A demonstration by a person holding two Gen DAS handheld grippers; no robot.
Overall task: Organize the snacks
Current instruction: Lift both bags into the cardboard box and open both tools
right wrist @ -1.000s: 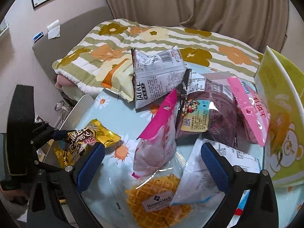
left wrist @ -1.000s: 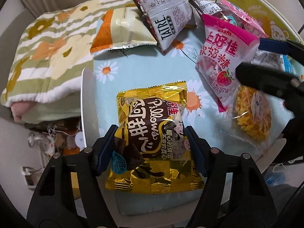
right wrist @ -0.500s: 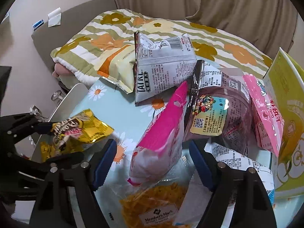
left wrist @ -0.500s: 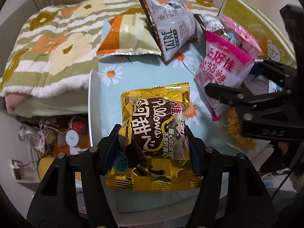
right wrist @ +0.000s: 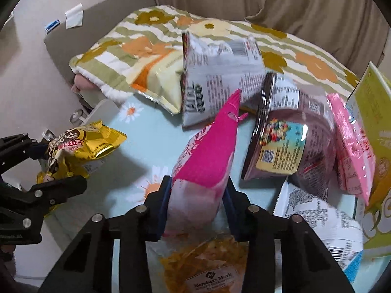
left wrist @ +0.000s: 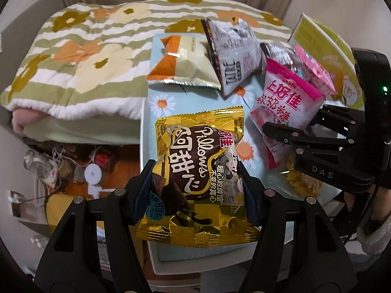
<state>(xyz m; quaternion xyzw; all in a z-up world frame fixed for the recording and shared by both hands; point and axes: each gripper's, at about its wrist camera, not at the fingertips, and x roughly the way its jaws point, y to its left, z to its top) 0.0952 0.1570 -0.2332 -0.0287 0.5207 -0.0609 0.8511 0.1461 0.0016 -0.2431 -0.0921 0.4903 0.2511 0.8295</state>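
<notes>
My left gripper (left wrist: 195,190) is shut on a gold Pillows snack bag (left wrist: 198,171) and holds it above the near left edge of the daisy-print table (left wrist: 161,102). The bag also shows in the right wrist view (right wrist: 80,146). My right gripper (right wrist: 196,205) is shut on the lower end of a pink and white candy bag (right wrist: 207,166), which stands upright; it shows in the left wrist view (left wrist: 286,102) with the right gripper (left wrist: 293,134) at its base. A clear bag of yellow waffle snacks (right wrist: 202,268) lies under it.
A grey Tatre bag (right wrist: 220,73), an orange and cream bag (right wrist: 156,78), a dark purple bag (right wrist: 288,146), a pink packet (right wrist: 352,146) and a white packet (right wrist: 322,217) crowd the table's far and right side. A yellow-green box (right wrist: 374,112) stands at right. A flowered quilt (left wrist: 85,56) lies beyond.
My right gripper has moved in and closed on the pink candy bag. My left gripper has lifted the gold bag a little and kept its hold.
</notes>
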